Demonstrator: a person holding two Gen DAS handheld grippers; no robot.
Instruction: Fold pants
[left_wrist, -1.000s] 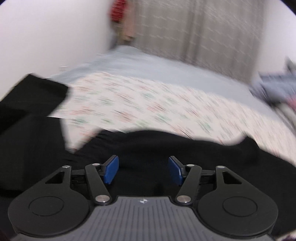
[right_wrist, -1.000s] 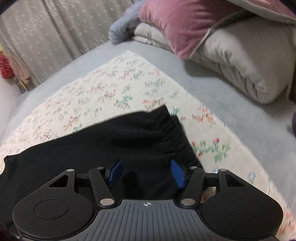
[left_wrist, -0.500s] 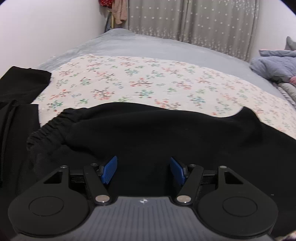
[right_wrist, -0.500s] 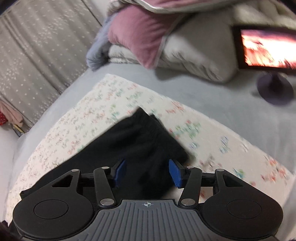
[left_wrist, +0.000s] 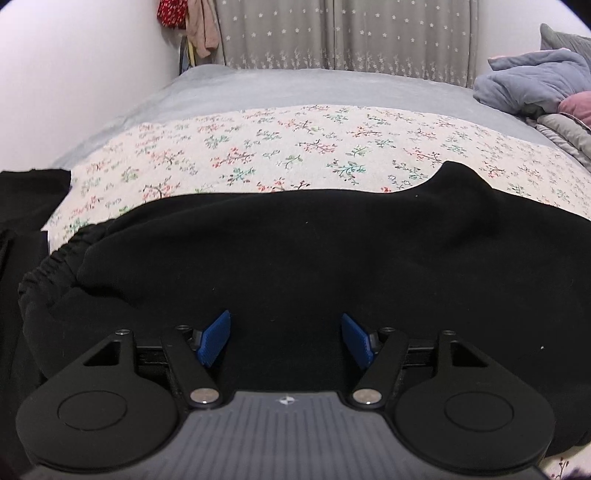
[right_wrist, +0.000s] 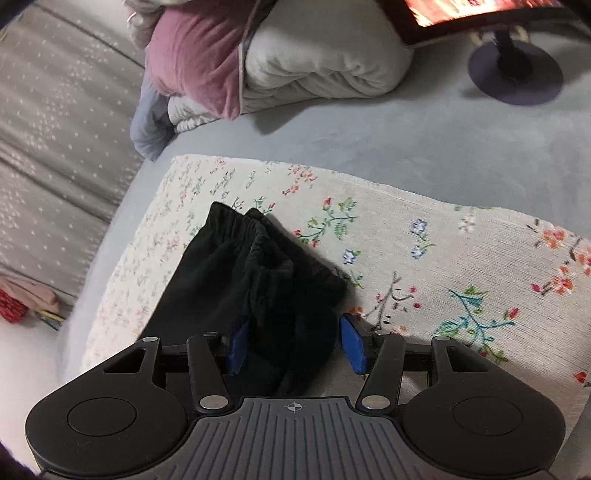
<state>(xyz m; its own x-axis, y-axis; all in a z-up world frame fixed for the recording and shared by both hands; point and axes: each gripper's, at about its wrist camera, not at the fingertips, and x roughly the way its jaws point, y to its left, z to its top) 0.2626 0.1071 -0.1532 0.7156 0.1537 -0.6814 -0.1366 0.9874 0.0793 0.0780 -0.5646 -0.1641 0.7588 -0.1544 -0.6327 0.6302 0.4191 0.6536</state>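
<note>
Black pants (left_wrist: 314, 258) lie spread across a floral cloth (left_wrist: 295, 147) on the bed, with a gathered elastic edge (left_wrist: 55, 266) at the left. My left gripper (left_wrist: 286, 338) hovers low over the dark fabric. Its jaws are opening, the blue pads (left_wrist: 216, 338) are wide apart, and nothing is pinched. In the right wrist view the pants' gathered end (right_wrist: 258, 266) runs back between the jaws of my right gripper (right_wrist: 295, 343). Those jaws are opening too: the right pad (right_wrist: 352, 345) stands clear of the cloth and the left one sits at its edge.
Another black garment (left_wrist: 22, 206) lies at the left of the bed. Folded pink and grey quilts (right_wrist: 258, 66) and a blue-grey blanket (left_wrist: 532, 81) are piled at the head end. A lit tablet on a round stand (right_wrist: 513, 70) sits beside them. A curtain (left_wrist: 332, 33) hangs behind.
Both grippers have come lower and nearer the pants, and their jaws stand a little wider. The right wrist has rolled, bringing the tablet into view; the pants' end now lies between its pads.
</note>
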